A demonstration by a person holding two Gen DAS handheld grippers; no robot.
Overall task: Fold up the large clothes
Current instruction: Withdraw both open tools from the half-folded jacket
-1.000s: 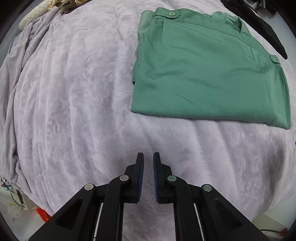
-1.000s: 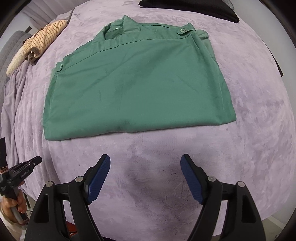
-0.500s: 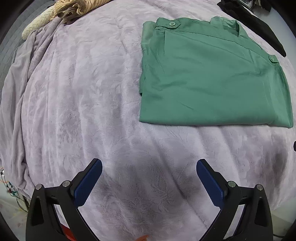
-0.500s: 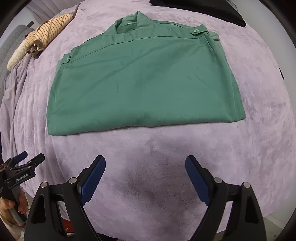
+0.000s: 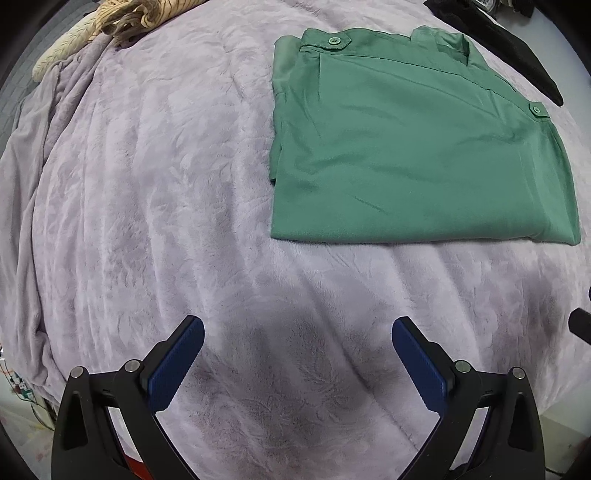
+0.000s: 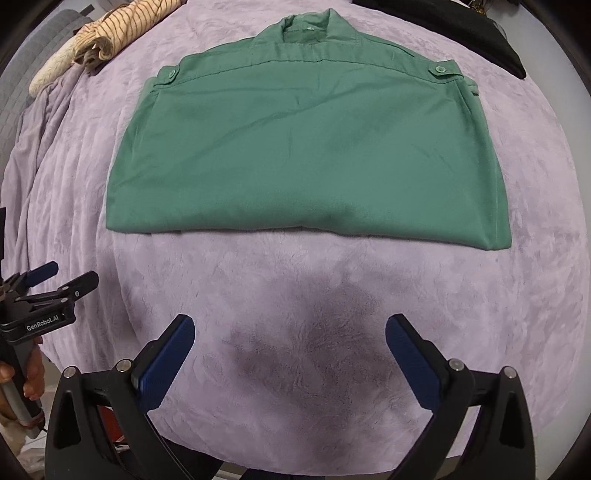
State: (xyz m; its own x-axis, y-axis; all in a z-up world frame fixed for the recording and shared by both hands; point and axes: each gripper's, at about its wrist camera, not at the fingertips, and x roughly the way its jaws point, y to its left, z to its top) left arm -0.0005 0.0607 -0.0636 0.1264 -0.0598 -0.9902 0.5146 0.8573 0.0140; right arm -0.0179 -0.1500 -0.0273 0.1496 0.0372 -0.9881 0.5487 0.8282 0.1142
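Green shirt folded flat on lilac bed cover, frame centre. Left tool released, empty, over cover. Right tool opening, empty, below shirt hem

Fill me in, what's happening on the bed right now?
A person holds a gripper in each hand above a purple blanket. The green shirt lies folded into a flat rectangle, collar at the far end, and nothing touches it. The left gripper is open and empty; the right gripper has its jaws opening with nothing between them. A striped garment and a black one lie at the far edge.
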